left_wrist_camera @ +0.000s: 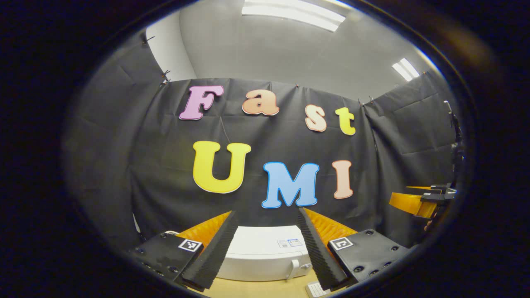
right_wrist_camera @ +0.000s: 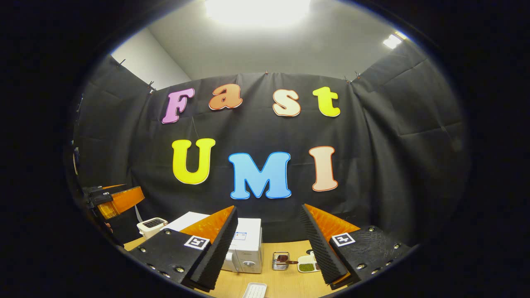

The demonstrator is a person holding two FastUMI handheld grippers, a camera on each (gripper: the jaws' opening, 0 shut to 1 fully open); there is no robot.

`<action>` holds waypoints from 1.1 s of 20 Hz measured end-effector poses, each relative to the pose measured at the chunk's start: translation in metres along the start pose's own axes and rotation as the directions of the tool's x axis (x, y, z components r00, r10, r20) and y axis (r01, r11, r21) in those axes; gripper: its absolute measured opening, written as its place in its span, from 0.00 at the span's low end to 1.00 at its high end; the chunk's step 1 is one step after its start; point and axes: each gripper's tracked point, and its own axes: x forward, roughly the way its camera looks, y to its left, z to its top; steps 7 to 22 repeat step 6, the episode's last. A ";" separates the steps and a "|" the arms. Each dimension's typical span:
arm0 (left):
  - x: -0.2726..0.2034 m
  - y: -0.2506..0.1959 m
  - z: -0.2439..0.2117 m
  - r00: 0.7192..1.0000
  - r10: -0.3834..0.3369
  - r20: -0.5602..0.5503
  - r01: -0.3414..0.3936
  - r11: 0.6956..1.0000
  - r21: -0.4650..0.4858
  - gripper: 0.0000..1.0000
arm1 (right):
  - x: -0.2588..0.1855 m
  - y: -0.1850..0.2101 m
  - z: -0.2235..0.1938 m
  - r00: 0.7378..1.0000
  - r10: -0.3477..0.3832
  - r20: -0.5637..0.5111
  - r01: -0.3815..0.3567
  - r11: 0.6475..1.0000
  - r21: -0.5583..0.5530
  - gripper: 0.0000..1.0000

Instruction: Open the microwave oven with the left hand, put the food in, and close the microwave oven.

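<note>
- Left gripper view: the left gripper (left_wrist_camera: 265,248) sits at the bottom of the frame, its two fingers (left_wrist_camera: 215,252) wide apart with nothing between them.
- Between and below those fingers, at bottom centre, lies the white microwave (left_wrist_camera: 258,256), seen from above and in front; its door looks closed, and a white handle (left_wrist_camera: 294,269) shows at its lower right.
- The microwave rests on a wooden table (left_wrist_camera: 256,287), a strip of which shows along the bottom edge.
- At the right edge of the frame, about mid-height, the right gripper (left_wrist_camera: 422,200) hangs in the air, well apart from the microwave; I cannot tell its finger gap here.

- Right gripper view: the right gripper (right_wrist_camera: 267,244) fills the bottom, fingers (right_wrist_camera: 217,248) spread apart and empty.
- The microwave (right_wrist_camera: 246,246) stands at lower centre-left, partly behind the left-hand finger, door closed.
- A small white toaster (right_wrist_camera: 151,227) sits to its left, near the lower left of the frame.
- Right of the microwave, on the table (right_wrist_camera: 285,281), stand a small metal rack (right_wrist_camera: 280,260) and a white dish of green food (right_wrist_camera: 307,265), just beside each other.
- A white ribbed tray (right_wrist_camera: 254,290) lies at the bottom edge.
- The left gripper (right_wrist_camera: 118,200) shows at the left edge, raised above the table.
</note>
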 end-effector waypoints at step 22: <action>-0.030 0.010 0.011 1.000 0.004 0.012 -0.004 1.000 0.004 0.96 | -0.019 0.021 0.004 1.000 0.009 0.001 -0.009 1.000 -0.002 0.92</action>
